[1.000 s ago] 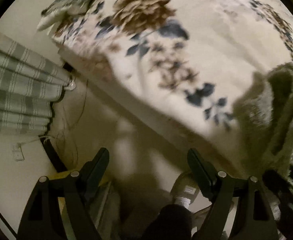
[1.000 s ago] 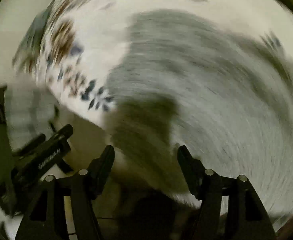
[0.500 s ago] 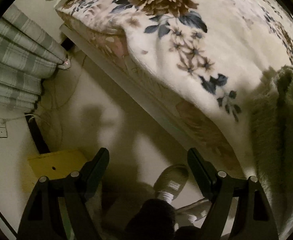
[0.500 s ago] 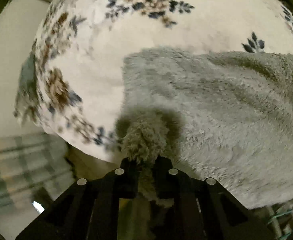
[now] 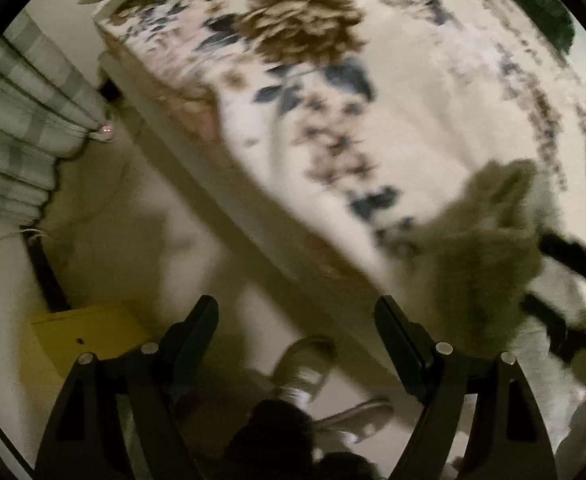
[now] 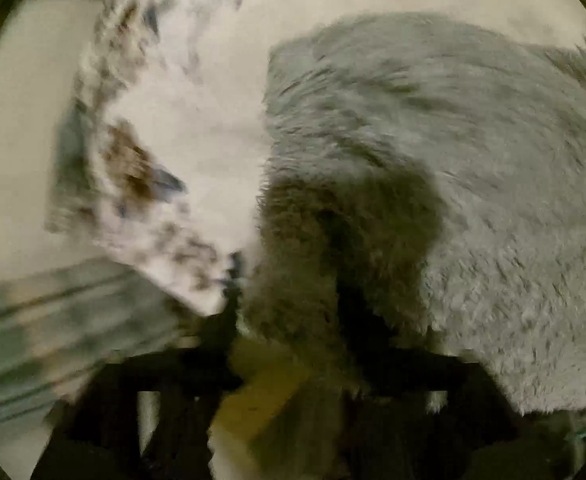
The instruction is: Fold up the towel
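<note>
Since the earlier frame the towel (image 6: 433,160) corner has been lifted by the right gripper (image 6: 333,320), its fingers clamped on it, while the left gripper (image 5: 297,336) is held apart over the floor; the opposite corner on the bed (image 5: 433,92) should be caught evenly.
</note>
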Demonstrator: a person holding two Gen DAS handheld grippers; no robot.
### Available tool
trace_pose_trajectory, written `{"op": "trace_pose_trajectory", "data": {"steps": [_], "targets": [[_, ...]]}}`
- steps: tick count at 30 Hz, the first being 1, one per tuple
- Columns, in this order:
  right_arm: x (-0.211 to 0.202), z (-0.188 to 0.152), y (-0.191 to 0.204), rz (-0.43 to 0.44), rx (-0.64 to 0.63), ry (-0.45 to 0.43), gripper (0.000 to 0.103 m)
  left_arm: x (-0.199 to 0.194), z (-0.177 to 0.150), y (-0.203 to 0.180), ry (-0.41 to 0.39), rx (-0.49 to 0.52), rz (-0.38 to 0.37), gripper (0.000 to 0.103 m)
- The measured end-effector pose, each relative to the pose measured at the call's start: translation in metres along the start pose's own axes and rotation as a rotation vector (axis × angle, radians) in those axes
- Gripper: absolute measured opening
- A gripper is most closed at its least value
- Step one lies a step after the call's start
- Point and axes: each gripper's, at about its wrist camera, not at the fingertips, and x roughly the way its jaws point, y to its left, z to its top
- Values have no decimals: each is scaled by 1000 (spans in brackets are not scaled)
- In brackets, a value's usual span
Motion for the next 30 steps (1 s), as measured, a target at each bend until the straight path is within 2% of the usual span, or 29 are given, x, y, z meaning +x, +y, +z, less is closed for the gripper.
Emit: {"op": "trace_pose_trajectory", "data": {"steps": [2, 4, 8, 12, 13, 14, 15, 16, 17, 19, 20, 21, 23, 24, 30], "targets": [[-44, -6, -26, 62, 48, -50, 73, -5, 3, -17, 10, 2, -62, 80], [-82, -14, -57, 86, 113, -103, 74, -5, 4, -39, 27, 19, -109, 80], [-162, -52, -155, -13, 347, -232, 74, 4, 11, -85, 66, 74, -166, 80], [-207, -106, -267, -102, 644, -298, 74, 24, 16, -120, 100, 128, -156, 80], [-211, -114, -285, -111, 691, -304, 74, 30, 17, -129, 93, 150, -132, 79], [-213, -126, -306, -118, 749, -319, 74, 34, 17, -133, 93, 158, -127, 75], [-212, -134, -323, -129, 795, -327, 74, 39, 17, -138, 87, 168, -122, 56], [-207, -144, -343, -135, 841, -336, 74, 45, 17, -142, 89, 180, -105, 24], [-205, -151, -358, -128, 888, -340, 74, 52, 18, -144, 98, 187, -83, 16], [-198, -163, -381, -88, 964, -360, 72, 53, 18, -143, 81, 181, -70, 13], [-196, -165, -387, -73, 984, -377, 62, 50, 17, -144, 63, 188, -62, 13], [-194, -167, -392, -55, 990, -401, 37, 46, 16, -145, 49, 200, -53, 12], [-193, -166, -396, -58, 971, -425, 12, 39, 13, -146, 36, 217, -38, 11], [-194, -167, -395, -68, 964, -441, 7, 35, 11, -146, 32, 220, -31, 11], [-195, -172, -368, -113, 909, -424, 5, 34, 13, -140, 47, 220, 12, 12]]}}
